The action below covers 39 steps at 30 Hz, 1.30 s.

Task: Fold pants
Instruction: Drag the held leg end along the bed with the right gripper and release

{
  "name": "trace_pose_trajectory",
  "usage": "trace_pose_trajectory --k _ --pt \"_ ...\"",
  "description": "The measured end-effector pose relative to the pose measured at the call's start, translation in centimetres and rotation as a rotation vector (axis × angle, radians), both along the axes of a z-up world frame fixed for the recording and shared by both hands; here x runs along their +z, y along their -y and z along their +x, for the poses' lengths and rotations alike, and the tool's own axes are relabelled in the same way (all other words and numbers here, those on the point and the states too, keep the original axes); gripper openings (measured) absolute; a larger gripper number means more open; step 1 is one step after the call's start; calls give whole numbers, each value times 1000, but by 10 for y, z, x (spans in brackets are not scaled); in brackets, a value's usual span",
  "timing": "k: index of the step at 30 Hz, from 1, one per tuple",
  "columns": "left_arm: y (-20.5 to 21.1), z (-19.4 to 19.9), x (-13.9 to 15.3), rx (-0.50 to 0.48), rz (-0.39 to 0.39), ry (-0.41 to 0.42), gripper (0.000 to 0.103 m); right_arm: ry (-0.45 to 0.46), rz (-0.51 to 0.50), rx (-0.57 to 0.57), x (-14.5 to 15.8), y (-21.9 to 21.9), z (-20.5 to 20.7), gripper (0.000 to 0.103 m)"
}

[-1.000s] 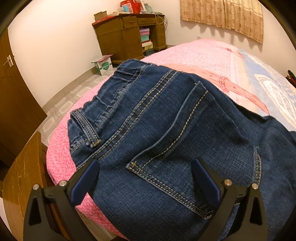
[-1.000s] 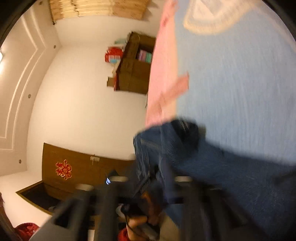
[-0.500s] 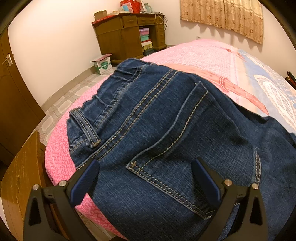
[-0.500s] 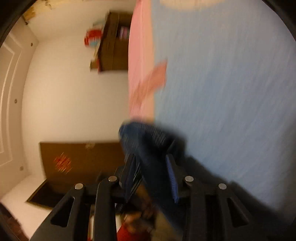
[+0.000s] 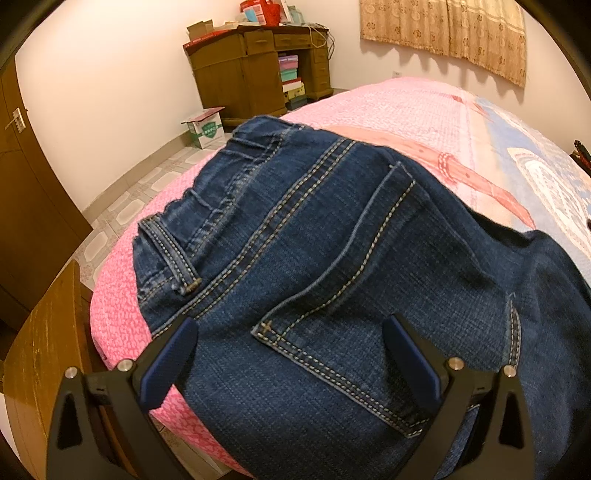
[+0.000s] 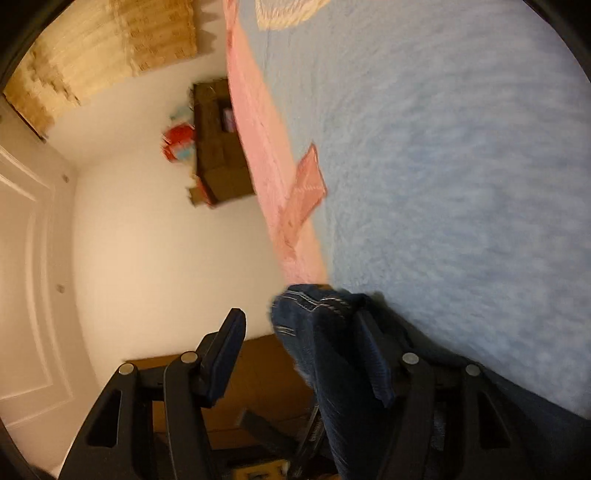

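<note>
As laid: one pair of jeans (image 5: 332, 280).

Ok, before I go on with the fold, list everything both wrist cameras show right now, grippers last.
jeans: one pair, dark blue denim, lying on the near corner of the bed, back pocket up; one end shows in the right wrist view
bed cover: one, pink with a light blue panel, under the jeans
wooden desk: one, brown, far wall, boxes on top and on its shelves
cardboard box: one, white with a green logo, on the floor by the desk
curtain: one, beige patterned, far wall
door: one, dark brown, left
left gripper: open, over the jeans
right gripper: open, jaws just been opening, denim between them against one finger only
</note>
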<state>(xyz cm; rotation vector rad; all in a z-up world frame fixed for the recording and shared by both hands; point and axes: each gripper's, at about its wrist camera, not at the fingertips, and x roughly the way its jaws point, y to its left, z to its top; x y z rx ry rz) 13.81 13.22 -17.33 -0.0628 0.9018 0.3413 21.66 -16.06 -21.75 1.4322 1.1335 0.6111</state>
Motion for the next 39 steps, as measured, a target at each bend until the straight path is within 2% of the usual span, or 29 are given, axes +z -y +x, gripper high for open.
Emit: trace_pose_trajectory --k 2,4,5,6,7,9,11,12,13,15,17,19,22,23,24,26,28,29,30,31,32,34,37,39 --pt "0 0 0 0 -3 1 103 28 -21 108 14 -14 5 62" --pt "0 0 0 -2 -4 0 103 66 -32 206 28 -27 8 43" --pt "0 0 0 -2 -4 0 103 94 -131 246 39 -32 5 20" --pt "0 1 -1 -1 -2 0 103 112 -206 244 45 -31 5 13" --pt "1 0 -1 -1 0 -1 103 132 -235 207 49 -26 7 12" --pt "1 0 -1 -5 -5 1 103 219 -256 71 66 -2 15 10" --pt "0 0 -1 -9 -8 0 103 317 -294 31 87 4 24 8" --pt "1 1 -2 -7 -3 -3 103 350 -308 20 93 4 29 0" --pt "1 1 -2 -6 2 -5 103 408 -294 -20 100 9 34 0" --pt "3 1 -2 -7 11 -5 103 474 -335 -118 118 23 51 0" --pt "3 1 -2 -9 5 -3 103 491 -412 -150 136 40 64 2" --pt "1 2 -2 -10 -7 -2 103 515 -457 -99 151 54 59 2" --pt "3 2 -2 -4 3 -3 103 549 -641 39 158 33 39 7" --pt "4 2 -2 -2 11 -3 103 547 -692 93 150 25 30 19" --pt "5 2 -1 -1 16 -3 103 527 -719 139 138 16 24 40" --pt "4 1 -1 -1 9 -5 103 490 -680 183 111 9 20 63" --pt "3 1 -1 -3 2 -6 103 477 -607 242 92 -6 23 64" --pt "2 1 -1 -5 -2 -7 103 464 -680 276 82 -17 26 55" --pt "2 2 0 -7 -7 -9 103 446 -789 289 76 -28 26 13" --pt "0 2 0 -10 -16 -13 103 417 -852 308 66 -36 32 6" --pt "-2 4 -1 -13 -24 -17 103 379 -845 305 58 -39 36 5" --pt "-4 3 0 -15 -33 -15 103 371 -842 284 61 -40 42 5" --pt "-4 3 0 -18 -30 -15 103 422 -912 231 86 -42 45 5" --pt "-3 2 0 -16 -19 -15 103 505 -982 136 107 -38 43 0"
